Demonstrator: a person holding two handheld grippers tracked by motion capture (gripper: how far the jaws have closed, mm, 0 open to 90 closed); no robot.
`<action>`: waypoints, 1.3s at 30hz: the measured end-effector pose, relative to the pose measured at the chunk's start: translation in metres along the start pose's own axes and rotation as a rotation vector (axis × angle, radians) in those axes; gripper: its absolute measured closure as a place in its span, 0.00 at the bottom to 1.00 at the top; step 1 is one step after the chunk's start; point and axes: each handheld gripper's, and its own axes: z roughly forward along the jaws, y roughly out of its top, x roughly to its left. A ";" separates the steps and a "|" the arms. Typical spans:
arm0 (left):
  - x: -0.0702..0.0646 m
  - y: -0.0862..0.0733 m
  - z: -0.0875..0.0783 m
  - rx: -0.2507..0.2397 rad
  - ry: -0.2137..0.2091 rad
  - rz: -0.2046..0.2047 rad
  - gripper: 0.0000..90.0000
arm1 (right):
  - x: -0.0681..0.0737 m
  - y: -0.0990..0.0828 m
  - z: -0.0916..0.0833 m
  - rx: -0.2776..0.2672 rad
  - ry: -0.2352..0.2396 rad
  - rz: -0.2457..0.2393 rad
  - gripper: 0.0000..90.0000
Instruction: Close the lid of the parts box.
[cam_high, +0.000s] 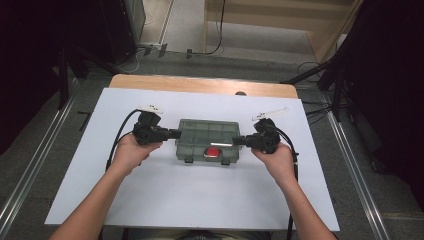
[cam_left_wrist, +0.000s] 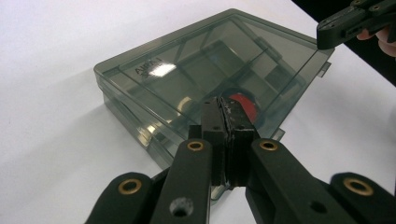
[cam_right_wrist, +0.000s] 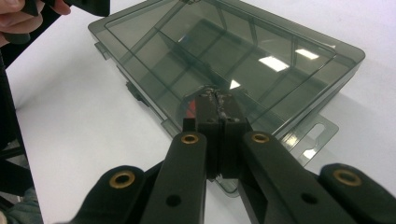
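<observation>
The closed fingers (cam_left_wrist: 227, 122) hide most of the red object (cam_left_wrist: 245, 103) inside the smoky box (cam_left_wrist: 154, 79).

Right gripper (cam_right_wrist: 218, 100) jaws pressed together, nothing btwn them, tips over the near edge of smoky clear organizer box (cam_right_wrist: 261, 56), lid down. Red item (cam_right_wrist: 189, 110) inside by the tips. Other gripper (cam_right_wrist: 88, 5) top left, w/ hand (cam_right_wrist: 21, 16).

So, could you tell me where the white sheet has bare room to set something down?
The white sheet is bare between the box and its near edge, between the forearms. The far strip behind the box is bare too. It is crowded at the box's ends, where the left gripper and right gripper sit.
</observation>
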 end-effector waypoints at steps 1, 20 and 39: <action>0.000 0.000 0.001 0.003 -0.003 0.000 0.99 | 0.000 0.000 0.001 0.001 0.000 0.002 1.00; 0.004 -0.008 0.014 0.037 0.010 0.020 0.99 | -0.009 -0.005 0.014 0.030 -0.026 0.002 1.00; 0.009 -0.013 0.024 0.062 0.007 0.038 0.99 | -0.013 -0.009 0.027 0.055 -0.027 0.011 1.00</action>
